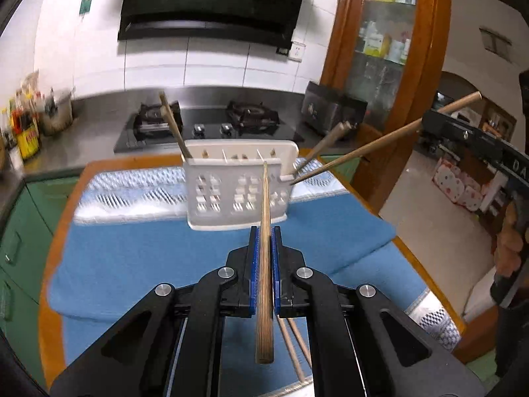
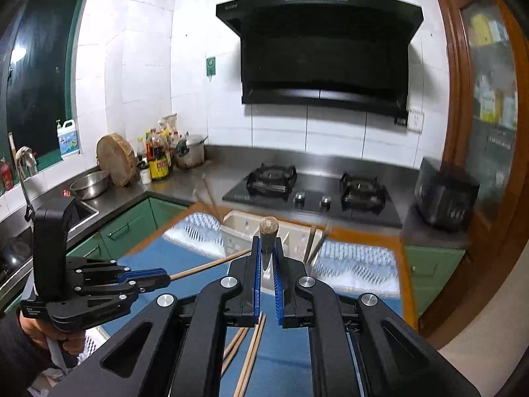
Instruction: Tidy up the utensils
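Now — two chopsticks (image 1: 264, 264), both gripped.

Kitchen, white-tiled walls (image 2: 211, 106). Black range hood (image 2: 324, 49) mounted above a black two-burner gas hob (image 2: 314, 192) set in a stainless-steel counter (image 2: 185, 185). Green base cabinets (image 2: 132, 228) beneath. Dark window with green frame (image 2: 39, 66) at left, over a steel sink (image 2: 82, 210) with faucet (image 2: 24, 165). Wall socket (image 2: 416, 120) right of the hood. Wooden glass-fronted cabinet (image 1: 386, 33) at right, shelves stocked with boxes. Light tiled floor (image 1: 429, 192) beyond an arched opening. Lighting artificial, bright.
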Motion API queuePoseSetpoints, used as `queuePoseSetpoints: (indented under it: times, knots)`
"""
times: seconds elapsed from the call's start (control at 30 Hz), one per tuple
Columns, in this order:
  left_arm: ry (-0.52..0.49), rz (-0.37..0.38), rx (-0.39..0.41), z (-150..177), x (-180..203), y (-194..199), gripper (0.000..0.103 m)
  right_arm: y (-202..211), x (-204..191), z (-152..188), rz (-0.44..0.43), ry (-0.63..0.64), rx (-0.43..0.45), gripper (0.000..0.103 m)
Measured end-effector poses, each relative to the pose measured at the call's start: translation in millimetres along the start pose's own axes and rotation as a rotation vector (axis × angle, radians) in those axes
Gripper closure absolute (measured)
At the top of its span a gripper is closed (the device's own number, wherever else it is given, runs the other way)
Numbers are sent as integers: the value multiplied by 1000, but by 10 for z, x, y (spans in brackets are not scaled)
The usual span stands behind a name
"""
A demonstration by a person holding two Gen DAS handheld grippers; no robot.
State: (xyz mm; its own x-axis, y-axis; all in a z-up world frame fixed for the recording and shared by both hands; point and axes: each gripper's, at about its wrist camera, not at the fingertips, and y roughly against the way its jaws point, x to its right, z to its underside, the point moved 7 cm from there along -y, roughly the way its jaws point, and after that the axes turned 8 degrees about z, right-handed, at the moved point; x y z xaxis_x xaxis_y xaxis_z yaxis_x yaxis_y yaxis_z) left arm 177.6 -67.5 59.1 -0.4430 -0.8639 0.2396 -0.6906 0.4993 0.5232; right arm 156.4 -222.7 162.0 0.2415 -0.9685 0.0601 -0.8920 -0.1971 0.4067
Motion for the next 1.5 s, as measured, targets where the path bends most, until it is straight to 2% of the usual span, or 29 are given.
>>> queuePoseSetpoints:
  times: [0.1,0.3,0.53,0.57,0.63,0.77,0.87,1.1,1.27,1.33,1.5]
  knots:
    - [-44,-30,3,-206,-16,63,98,-43,56,-180,20,12,17,96]
    - [-91,-108,-104,-515,-250,26,98,-394,158,-315,72,39,-17,96]
    - [-85,-102,-263,-724,-471,-153,97,-776,229,-283,85,38,-78,96]
    - [-93,-119,-275,-768,-486,-180,98,-814,234,-284,86,39,-82,96]
    - [-93,-102,-301,-838,-477,-245,98,-889,235,-293,85,39,-91,96]
    - [-95,-118,-315,-1033,-490,-388,98,-1000,242,-334,88,30,-104,96]
    - [-70,-94,-304,-1128,-482,-484,97,-1075,269,-323,91,26,-115,96]
    - [-56,-67,-309,-947,-507,-575,97,-1272,255,-185,96,38,-163,96]
    - [-51,-62,-306,-772,-572,-517,94,-1348,270,-213,92,20,-171,95]
    - [-55,-50,-304,-690,-577,-492,90,-1355,276,-238,98,17,-167,89]
    - [-77,-38,-298,-407,-534,-409,73,-1157,240,-240,95,21,-135,89]
